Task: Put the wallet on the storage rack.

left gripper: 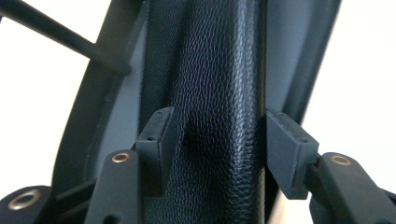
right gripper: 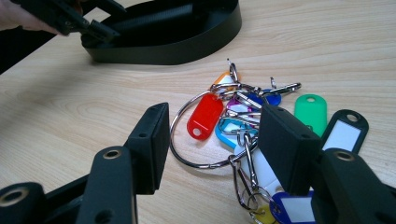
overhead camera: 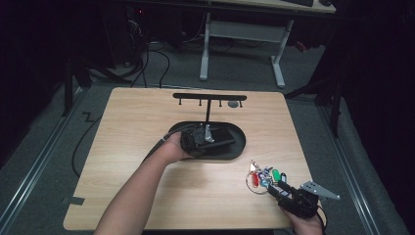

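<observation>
A black oval tray (overhead camera: 241,147) with an upright hook stand (overhead camera: 209,96) sits mid-table. My left gripper (overhead camera: 226,142) reaches into the tray from the left. In the left gripper view its jaws (left gripper: 219,140) stand open on either side of a black grained-leather piece (left gripper: 219,70), and the pads are not pressing it; a small dent shows beside the left pad. A bunch of coloured key tags (overhead camera: 262,176) on a metal ring lies at the front right. My right gripper (overhead camera: 276,188) hovers open just behind it. The red tag (right gripper: 204,116) and ring (right gripper: 187,154) lie between the open jaws (right gripper: 212,140).
A small grey thing (overhead camera: 234,104) hangs from one hook of the stand. The stand's thin post (left gripper: 56,37) rises close to my left gripper. The table's front edge lies right behind my right hand. A desk frame (overhead camera: 244,34) stands on the floor beyond the table.
</observation>
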A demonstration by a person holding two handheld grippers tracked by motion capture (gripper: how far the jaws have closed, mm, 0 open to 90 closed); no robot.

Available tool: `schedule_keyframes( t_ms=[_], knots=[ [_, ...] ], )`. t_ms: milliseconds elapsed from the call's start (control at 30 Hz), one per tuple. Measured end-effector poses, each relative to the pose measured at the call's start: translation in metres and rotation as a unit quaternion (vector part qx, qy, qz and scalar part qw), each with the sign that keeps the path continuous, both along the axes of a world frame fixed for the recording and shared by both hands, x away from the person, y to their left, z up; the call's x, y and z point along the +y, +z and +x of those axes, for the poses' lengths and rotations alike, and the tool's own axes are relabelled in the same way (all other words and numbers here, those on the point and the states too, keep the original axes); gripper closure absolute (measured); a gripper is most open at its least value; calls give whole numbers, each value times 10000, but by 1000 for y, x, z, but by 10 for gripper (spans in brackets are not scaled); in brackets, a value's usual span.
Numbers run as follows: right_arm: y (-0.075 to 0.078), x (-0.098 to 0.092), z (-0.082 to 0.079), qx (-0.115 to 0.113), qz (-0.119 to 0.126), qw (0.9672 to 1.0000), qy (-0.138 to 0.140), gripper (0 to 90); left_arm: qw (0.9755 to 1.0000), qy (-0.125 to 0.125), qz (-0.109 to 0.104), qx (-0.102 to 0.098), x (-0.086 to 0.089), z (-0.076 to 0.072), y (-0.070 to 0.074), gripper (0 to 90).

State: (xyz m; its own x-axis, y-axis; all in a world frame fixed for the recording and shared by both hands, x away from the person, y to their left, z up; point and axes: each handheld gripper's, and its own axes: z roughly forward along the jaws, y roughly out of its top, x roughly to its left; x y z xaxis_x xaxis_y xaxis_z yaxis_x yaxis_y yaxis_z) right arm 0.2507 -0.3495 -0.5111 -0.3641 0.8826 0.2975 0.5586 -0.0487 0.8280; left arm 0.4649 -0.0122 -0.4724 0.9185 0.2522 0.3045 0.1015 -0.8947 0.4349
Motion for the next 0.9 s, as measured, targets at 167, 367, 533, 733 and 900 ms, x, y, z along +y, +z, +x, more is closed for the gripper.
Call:
schedule_keyframes(
  t_ms=[167,367,533,733,900],
  knots=[
    [2,-1,-1,-45,-13,10000,-1,443,9996,64,-254,-47,3,-5,10,488],
    [1,0,0,-15,3,10000,-8,443,9991,161,-382,-36,10,-12,19,499],
    [2,0,0,-49,-36,10000,9,443,9979,301,-565,-9,22,-24,18,513],
    [2,2,2,-56,-106,9999,49,443,9952,508,-836,77,47,-43,13,540],
    [1,4,3,-16,-125,9999,55,443,9925,639,-1035,110,67,-60,3,537]
  ],
)
